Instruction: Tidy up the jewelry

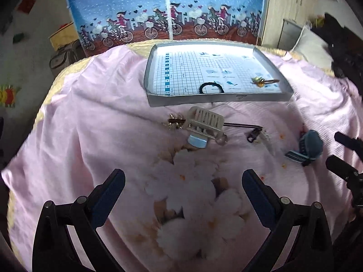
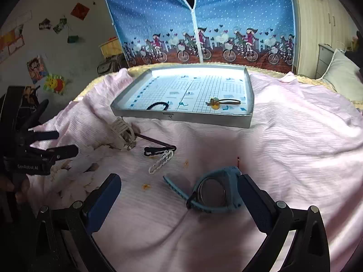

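Left wrist view: my left gripper point(image 1: 183, 189) hovers with jaws wide and empty over the bed point(image 1: 90, 136), facing the cream claw clip point(image 1: 207, 121) just before the tray point(image 1: 156, 103).

Right wrist view: my right gripper point(image 2: 179, 191) spreads its jaws around the blue watch point(image 2: 217, 191), right pad apparently touching, ready to close and carry it trayward.

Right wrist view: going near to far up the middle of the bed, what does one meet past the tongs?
Blue watch lying between the open right tongs → white chain clip → black hair clip → front wall of the grey tray → black hair tie inside the tray → blue curtain.
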The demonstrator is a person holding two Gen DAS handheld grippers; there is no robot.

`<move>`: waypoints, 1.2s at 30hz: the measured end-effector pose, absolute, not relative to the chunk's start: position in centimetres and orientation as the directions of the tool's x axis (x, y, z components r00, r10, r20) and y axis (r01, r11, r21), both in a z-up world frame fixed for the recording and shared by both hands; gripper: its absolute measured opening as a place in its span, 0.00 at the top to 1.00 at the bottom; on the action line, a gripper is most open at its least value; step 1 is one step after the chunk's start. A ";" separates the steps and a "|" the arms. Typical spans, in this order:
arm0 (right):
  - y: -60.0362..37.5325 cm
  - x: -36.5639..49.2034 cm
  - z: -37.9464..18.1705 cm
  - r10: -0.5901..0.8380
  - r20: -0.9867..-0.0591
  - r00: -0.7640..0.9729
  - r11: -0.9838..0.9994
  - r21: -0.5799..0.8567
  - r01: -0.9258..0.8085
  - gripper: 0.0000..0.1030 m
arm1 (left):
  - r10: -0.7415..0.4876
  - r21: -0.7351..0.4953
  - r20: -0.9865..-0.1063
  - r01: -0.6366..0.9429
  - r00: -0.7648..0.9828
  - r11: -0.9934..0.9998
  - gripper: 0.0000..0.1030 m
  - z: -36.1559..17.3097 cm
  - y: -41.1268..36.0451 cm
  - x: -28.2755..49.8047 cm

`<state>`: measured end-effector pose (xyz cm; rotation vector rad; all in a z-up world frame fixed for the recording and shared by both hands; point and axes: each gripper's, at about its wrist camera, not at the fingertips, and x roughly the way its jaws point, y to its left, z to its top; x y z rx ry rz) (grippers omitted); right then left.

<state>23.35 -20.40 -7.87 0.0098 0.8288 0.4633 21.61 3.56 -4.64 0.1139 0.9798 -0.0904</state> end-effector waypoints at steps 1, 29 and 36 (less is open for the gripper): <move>-20.2 23.9 -8.2 0.404 -0.716 0.569 0.897 0.188 -0.399 0.01 | -0.019 0.070 -0.833 0.140 0.553 0.988 0.02 -5.1 3.6 22.5; -14.9 28.8 -13.7 0.427 -0.786 0.448 0.857 0.192 -0.479 0.61 | -0.128 0.072 -0.840 0.342 0.527 0.937 0.18 -10.3 1.7 30.9; -15.4 29.2 -13.8 0.416 -0.791 0.449 0.876 0.215 -0.433 0.82 | -0.154 0.045 -0.845 0.356 0.512 0.933 0.38 -10.6 1.9 31.2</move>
